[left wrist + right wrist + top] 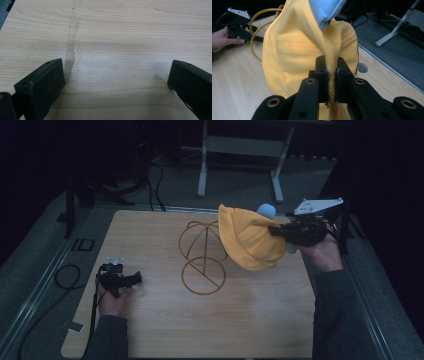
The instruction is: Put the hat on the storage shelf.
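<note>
the yellow hat [248,240] hangs in the air at the table's far right, just beside the wire stand [202,255], probably so its hollow can drop over the wire dome. a fold of its cloth is pinched tight in the right gripper [332,75], jaws closed on it. the left gripper [115,82] rests low on the wooden table [165,325], jaws wide apart and holding nothing, likely waiting clear.

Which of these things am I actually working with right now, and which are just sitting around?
In play:
- yellow hat, pinched in the right tool
- wire hat stand on the table
- left tool, open, resting on the table

Lying about:
- black cable beside the table
- grey metal frame on the floor behind
</note>
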A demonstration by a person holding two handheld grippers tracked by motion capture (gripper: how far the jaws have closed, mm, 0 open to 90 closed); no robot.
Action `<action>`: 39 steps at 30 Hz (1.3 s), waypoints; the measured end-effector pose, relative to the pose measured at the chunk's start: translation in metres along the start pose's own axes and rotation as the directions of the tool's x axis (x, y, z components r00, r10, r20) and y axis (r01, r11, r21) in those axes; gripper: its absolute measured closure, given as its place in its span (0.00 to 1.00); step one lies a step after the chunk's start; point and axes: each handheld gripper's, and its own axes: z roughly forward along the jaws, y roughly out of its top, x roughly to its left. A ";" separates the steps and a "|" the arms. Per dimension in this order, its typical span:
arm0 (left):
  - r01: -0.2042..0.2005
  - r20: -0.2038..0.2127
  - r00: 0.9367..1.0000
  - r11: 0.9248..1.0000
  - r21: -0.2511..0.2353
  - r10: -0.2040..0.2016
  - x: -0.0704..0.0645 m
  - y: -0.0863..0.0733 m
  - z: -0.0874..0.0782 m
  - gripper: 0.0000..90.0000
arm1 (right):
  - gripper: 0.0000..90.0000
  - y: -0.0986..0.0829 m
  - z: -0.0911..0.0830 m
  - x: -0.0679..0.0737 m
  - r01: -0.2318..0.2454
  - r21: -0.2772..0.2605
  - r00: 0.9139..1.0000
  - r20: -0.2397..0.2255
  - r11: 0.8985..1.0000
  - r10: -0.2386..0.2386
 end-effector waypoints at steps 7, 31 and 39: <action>0.000 0.000 1.000 1.000 0.000 0.000 0.000 0.000 0.000 0.01 | 0.93 0.010 0.007 0.005 0.011 -0.002 1.000 -0.009 1.000 -0.011; 0.000 0.000 1.000 1.000 0.000 0.000 0.000 0.000 0.000 0.01 | 0.93 0.050 0.038 0.025 0.070 0.028 0.997 -0.041 0.997 -0.068; 0.000 0.000 1.000 1.000 0.000 0.000 0.000 0.000 0.000 0.01 | 0.93 0.066 0.049 0.036 0.104 0.048 0.993 -0.053 0.993 -0.101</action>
